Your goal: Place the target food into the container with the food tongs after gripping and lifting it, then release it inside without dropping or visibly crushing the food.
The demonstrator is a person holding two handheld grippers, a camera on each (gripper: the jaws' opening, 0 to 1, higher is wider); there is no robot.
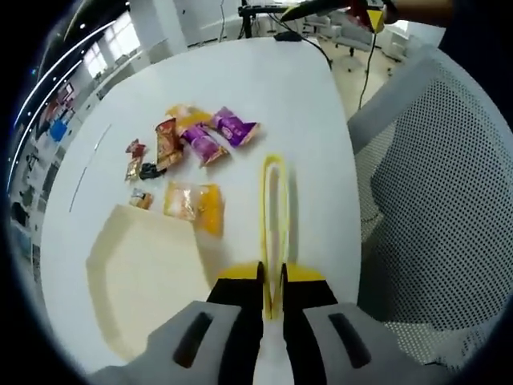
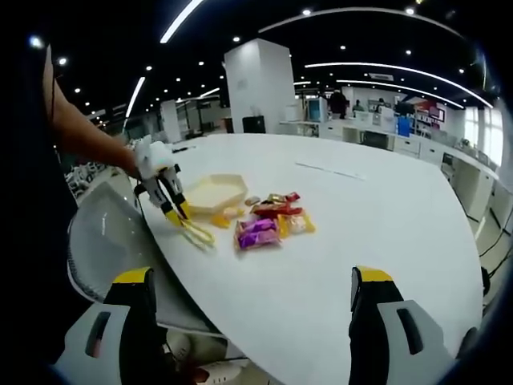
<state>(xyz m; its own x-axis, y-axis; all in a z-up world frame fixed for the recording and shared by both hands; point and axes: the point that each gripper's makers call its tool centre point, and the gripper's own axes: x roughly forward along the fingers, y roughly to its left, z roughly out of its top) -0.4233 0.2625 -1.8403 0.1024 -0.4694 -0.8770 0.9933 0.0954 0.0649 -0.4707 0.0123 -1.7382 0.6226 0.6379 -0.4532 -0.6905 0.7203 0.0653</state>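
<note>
Yellow food tongs (image 1: 275, 204) lie along the white table, their handle end clamped between the jaws of my left gripper (image 1: 272, 277). Their tips point past a heap of snack packets: two purple ones (image 1: 218, 135), a red-brown one (image 1: 167, 140) and a yellow-orange one (image 1: 192, 200). A cream, shallow container (image 1: 148, 273) sits left of the tongs. In the right gripper view, the left gripper (image 2: 178, 215) holds the tongs (image 2: 196, 233) beside the container (image 2: 215, 192), with the packets (image 2: 268, 223) to its right. My right gripper (image 2: 252, 277) hangs open with nothing in it, well short of the packets.
The white table (image 1: 240, 72) stretches far beyond the packets. A grey mesh chair (image 1: 433, 200) stands against the table's edge, also visible as the chair (image 2: 104, 241) below the person's forearm (image 2: 84, 136). Desks and cables lie beyond the table.
</note>
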